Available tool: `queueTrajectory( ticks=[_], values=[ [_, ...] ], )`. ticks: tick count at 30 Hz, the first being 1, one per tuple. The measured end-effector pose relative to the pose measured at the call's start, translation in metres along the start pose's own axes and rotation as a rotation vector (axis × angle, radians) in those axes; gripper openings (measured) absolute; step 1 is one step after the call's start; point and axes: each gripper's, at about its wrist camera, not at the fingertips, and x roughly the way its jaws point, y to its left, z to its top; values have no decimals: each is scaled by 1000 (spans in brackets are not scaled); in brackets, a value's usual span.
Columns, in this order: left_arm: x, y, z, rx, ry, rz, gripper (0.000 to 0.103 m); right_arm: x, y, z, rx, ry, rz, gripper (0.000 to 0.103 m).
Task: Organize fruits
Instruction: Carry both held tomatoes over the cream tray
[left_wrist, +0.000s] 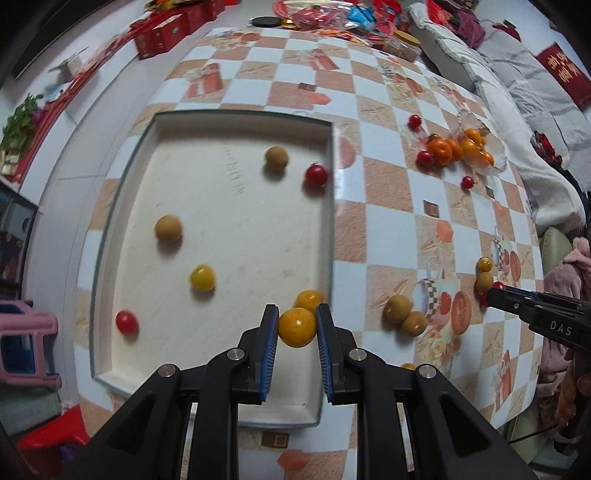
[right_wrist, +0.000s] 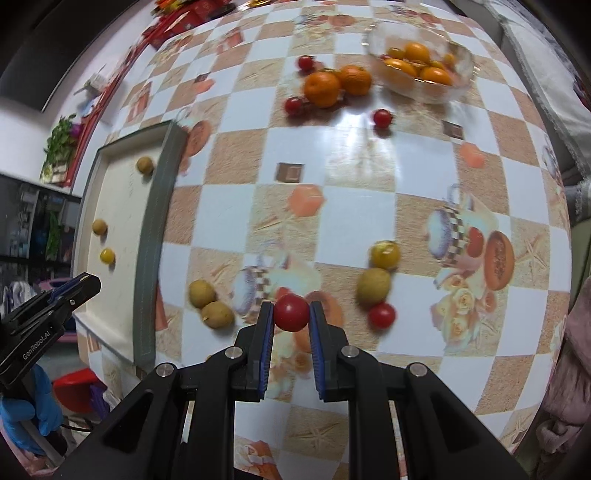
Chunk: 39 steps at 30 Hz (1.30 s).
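Note:
My left gripper (left_wrist: 296, 325) is shut on a yellow tomato (left_wrist: 296, 327) above the near right corner of the white tray (left_wrist: 236, 410). Several fruits lie in the tray: longans (left_wrist: 168, 228), a yellow tomato (left_wrist: 201, 277), red tomatoes (left_wrist: 316, 175) and another yellow one (left_wrist: 308, 300). My right gripper (right_wrist: 291, 314) is shut on a red cherry tomato (right_wrist: 291, 312) above the table. Near it lie longans (right_wrist: 211, 304), a longan (right_wrist: 373, 285), a yellow tomato (right_wrist: 385, 254) and a red tomato (right_wrist: 382, 314).
A glass bowl (right_wrist: 458, 79) with orange fruits stands far right, two mandarins (right_wrist: 322, 88) and red tomatoes (right_wrist: 382, 117) beside it. The tray (right_wrist: 147, 236) lies left of my right gripper. Red boxes (left_wrist: 166, 31) and a jar (left_wrist: 402, 45) crowd the far edge.

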Motion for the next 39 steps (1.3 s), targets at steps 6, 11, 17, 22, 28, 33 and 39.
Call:
queueTrajectory(
  ticks=[6, 11, 17, 22, 28, 33, 39],
  values=[
    [-5, 41, -13, -89, -9, 36, 22, 8, 40, 11, -89, 12, 21, 20],
    [-3, 74, -24, -155, -7, 76, 22, 16, 81, 26, -182, 20, 42, 20],
    [10, 100, -35, -192, 16, 113, 22, 29, 128, 45, -280, 30, 62, 20],
    [27, 102, -35, -183, 42, 120, 22, 49, 167, 63, -365, 46, 61, 20],
    [41, 96, -31, -172, 58, 125, 22, 77, 197, 80, -431, 79, 32, 20],
    [48, 99, -31, -178, 74, 124, 22, 97, 203, 89, -443, 101, -23, 21],
    [53, 97, -29, -166, 80, 133, 22, 115, 213, 85, -503, 127, -96, 22]
  ],
)
